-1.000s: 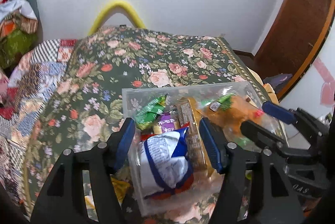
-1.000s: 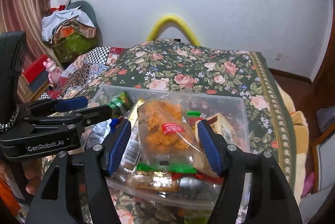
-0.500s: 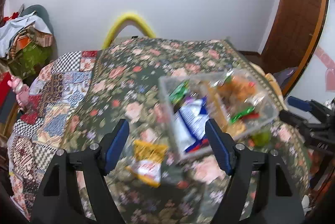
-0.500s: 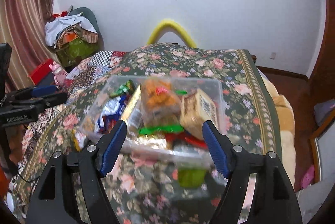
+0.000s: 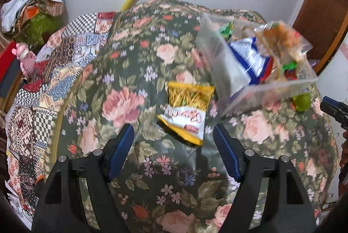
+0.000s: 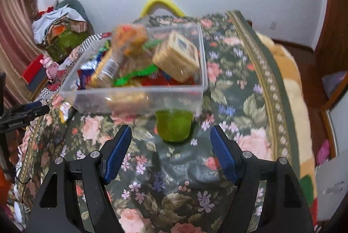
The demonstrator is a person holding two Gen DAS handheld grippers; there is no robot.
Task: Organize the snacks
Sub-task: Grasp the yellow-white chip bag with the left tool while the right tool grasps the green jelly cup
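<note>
Left gripper (image 5: 173, 141): jaws apart, nothing held. Right gripper (image 6: 170, 142): likewise released.

Yellow snack packet (image 5: 186, 112): flat on floral bedspread (image 5: 121, 102), just beyond left gripper; likely light, crinkly, slippery; best pinched at a sealed edge.

Green cup (image 6: 174, 127): before right gripper; probably crushable.

Clear bin (image 6: 139, 98): beyond, stuffed with snacks.
</note>
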